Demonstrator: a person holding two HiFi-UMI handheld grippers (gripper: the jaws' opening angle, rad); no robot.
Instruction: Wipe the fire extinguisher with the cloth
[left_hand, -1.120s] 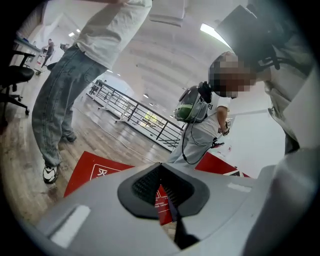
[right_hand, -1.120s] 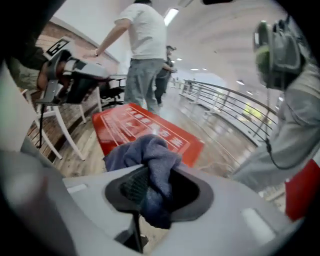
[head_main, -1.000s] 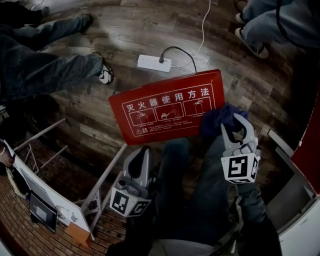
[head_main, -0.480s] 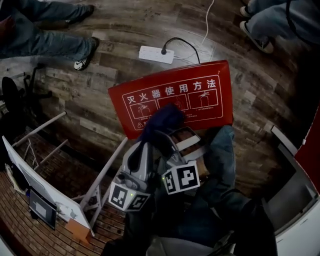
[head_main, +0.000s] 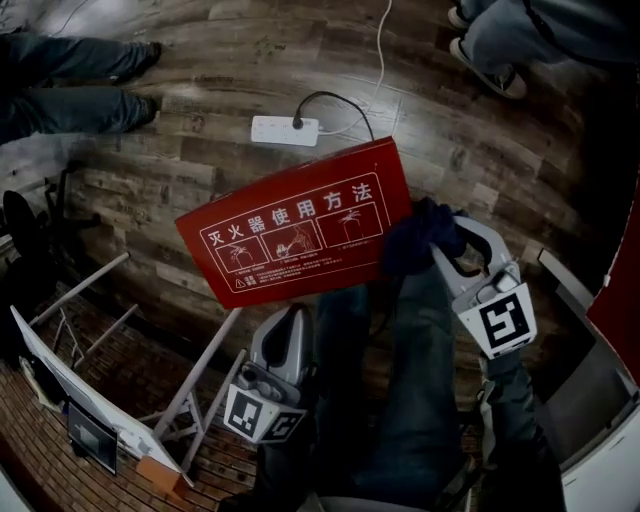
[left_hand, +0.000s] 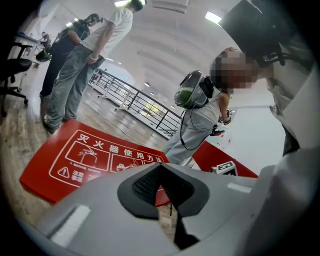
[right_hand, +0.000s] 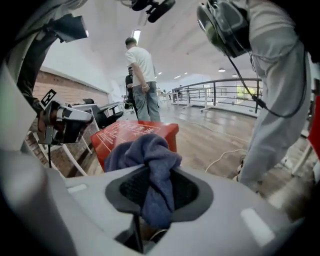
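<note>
- The fire extinguisher box (head_main: 295, 235) lies flat on the floor (head_main: 190, 170), mid-scene.
- A power strip (head_main: 285, 130) lies on the floor just beyond the box's far edge.
- The cloth (head_main: 415, 235) sits at the box's right end, pinched between the jaws of the right gripper (head_main: 447, 240).
- The left gripper (head_main: 288, 320) hangs on the near side of the box, left of the right one.
- A frame stand (head_main: 90, 390) is at near left.
- One person's legs (head_main: 70, 80) are far left, another's shoes (head_main: 490, 70) far right.

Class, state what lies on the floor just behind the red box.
A white power strip with a black plug in it. The red box covers the floor under it.
</note>
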